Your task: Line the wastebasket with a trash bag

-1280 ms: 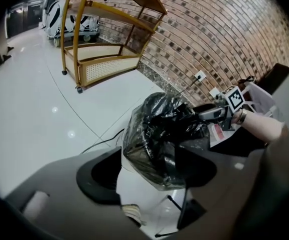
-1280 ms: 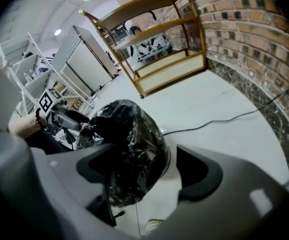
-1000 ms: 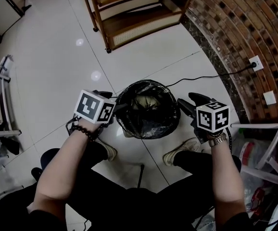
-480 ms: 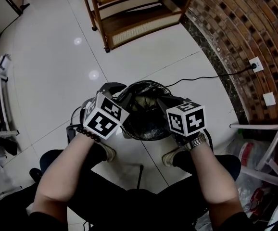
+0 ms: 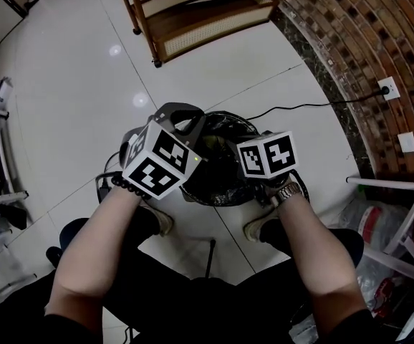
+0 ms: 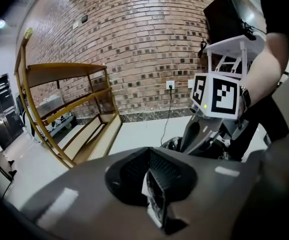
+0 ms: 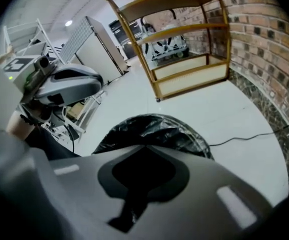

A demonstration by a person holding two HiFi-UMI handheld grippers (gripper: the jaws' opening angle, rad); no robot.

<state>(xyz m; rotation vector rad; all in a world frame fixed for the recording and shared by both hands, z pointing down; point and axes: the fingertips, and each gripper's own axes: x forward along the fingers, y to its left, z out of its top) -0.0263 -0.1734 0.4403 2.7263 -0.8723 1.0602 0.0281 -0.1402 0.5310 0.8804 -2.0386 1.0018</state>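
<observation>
**A:** Where was the round wastebasket (image 5: 225, 198)?

**B:** On the white tiled floor (image 5: 71, 84), between the two grippers. The black plastic trash bag (image 7: 154, 129) sat inside it and lay over its rim.

**A:** And the left gripper (image 6: 157, 196)?

**B:** Over the rim at about ten o'clock. Its jaws had just been closing and were pressed together on a crinkled, glossy strip that looked like the bag's film.

**A:** The right gripper (image 7: 134, 204)?

**B:** Above the rim at three o'clock, jaws pressed together. The slit between them was dark, so I couldn't tell whether any film was caught.

**A:** What was around it?

**B:** A wooden shelf rack (image 5: 193, 13) at twelve o'clock of the basket and a brick wall (image 5: 357, 56) at two. A black cord (image 5: 314, 106) ran across the floor toward that wall.
</observation>
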